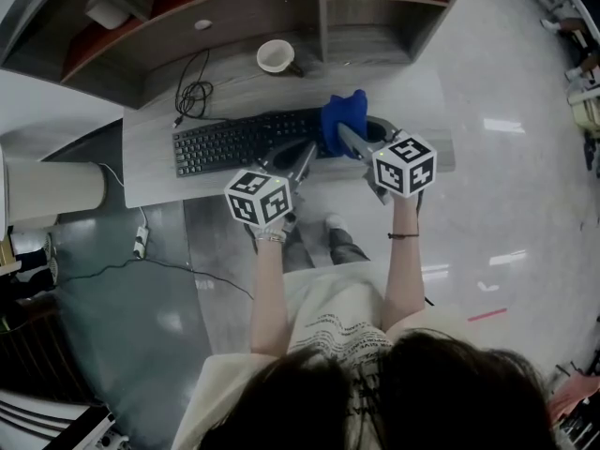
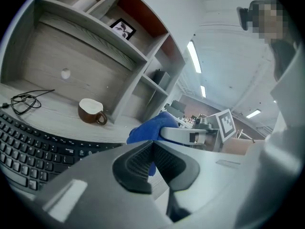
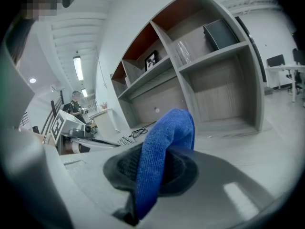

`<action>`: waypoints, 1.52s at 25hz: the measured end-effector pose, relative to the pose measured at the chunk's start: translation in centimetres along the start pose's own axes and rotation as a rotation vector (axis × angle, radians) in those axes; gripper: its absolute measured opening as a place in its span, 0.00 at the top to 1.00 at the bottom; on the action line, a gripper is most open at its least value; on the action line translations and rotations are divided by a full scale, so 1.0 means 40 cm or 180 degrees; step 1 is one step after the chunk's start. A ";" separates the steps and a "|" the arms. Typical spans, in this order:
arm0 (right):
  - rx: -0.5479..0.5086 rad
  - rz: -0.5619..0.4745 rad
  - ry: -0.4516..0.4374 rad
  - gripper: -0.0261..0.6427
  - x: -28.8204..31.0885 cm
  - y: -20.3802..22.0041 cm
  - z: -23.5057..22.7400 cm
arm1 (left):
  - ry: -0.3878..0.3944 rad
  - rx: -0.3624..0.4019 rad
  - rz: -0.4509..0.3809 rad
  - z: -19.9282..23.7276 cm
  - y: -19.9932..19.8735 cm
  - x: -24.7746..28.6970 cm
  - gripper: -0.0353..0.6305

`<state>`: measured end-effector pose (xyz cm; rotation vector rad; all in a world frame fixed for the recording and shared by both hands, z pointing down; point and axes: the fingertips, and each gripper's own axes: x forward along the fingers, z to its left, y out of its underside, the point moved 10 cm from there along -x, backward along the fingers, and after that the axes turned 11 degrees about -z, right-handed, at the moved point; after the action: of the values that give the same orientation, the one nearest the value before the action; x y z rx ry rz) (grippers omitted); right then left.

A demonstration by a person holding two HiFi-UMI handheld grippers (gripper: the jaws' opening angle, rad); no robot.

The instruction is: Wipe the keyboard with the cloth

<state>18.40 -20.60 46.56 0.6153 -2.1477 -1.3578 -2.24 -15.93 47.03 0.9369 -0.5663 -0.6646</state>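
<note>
A black keyboard (image 1: 234, 143) lies on the grey desk (image 1: 150, 172), its near keys showing in the left gripper view (image 2: 24, 151). A blue cloth (image 1: 345, 120) hangs over the keyboard's right end. My right gripper (image 1: 347, 137) is shut on it, and the cloth (image 3: 164, 147) stands up from between the closed jaws. My left gripper (image 1: 300, 153) hovers just left of it over the keyboard's right part. Its jaws (image 2: 152, 149) are shut with nothing between them. The cloth (image 2: 150, 128) and the right gripper (image 2: 190, 135) sit just beyond them.
A brown mug (image 1: 276, 55) with a white inside stands at the back of the desk (image 2: 91, 111). A coiled black cable (image 1: 192, 92) lies behind the keyboard. Wooden shelves (image 1: 323, 7) rise behind the desk. A white power strip (image 1: 141, 242) lies on the floor.
</note>
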 end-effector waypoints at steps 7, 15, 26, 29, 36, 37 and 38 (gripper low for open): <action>0.0075 0.0055 0.0084 0.87 0.012 0.027 -0.019 | 0.0015 -0.0127 0.0071 0.026 0.022 0.010 0.94; 0.0129 0.0102 0.0036 0.87 0.047 0.038 -0.022 | 0.0009 -0.0167 0.0090 0.055 0.024 0.016 0.94; 0.0178 0.0164 -0.0024 0.87 0.091 0.059 0.006 | -0.0025 -0.0224 0.0097 0.091 0.029 -0.014 0.94; 0.0185 0.0167 -0.0015 0.87 0.099 0.061 0.012 | -0.0032 -0.0232 0.0093 0.100 0.028 -0.025 0.94; 0.0181 0.0194 -0.0009 0.87 0.123 0.063 0.031 | -0.0067 -0.0247 0.0061 0.124 0.018 -0.052 0.94; 0.0176 0.0197 -0.0014 0.87 0.127 0.062 0.034 | -0.0070 -0.0249 0.0061 0.126 0.017 -0.056 0.94; 0.0170 0.0201 -0.0018 0.87 0.131 0.061 0.038 | -0.0074 -0.0252 0.0061 0.129 0.016 -0.060 0.94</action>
<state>13.21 -21.85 49.22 0.5600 -2.1951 -1.2742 -7.26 -16.70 49.69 0.8498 -0.5649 -0.6766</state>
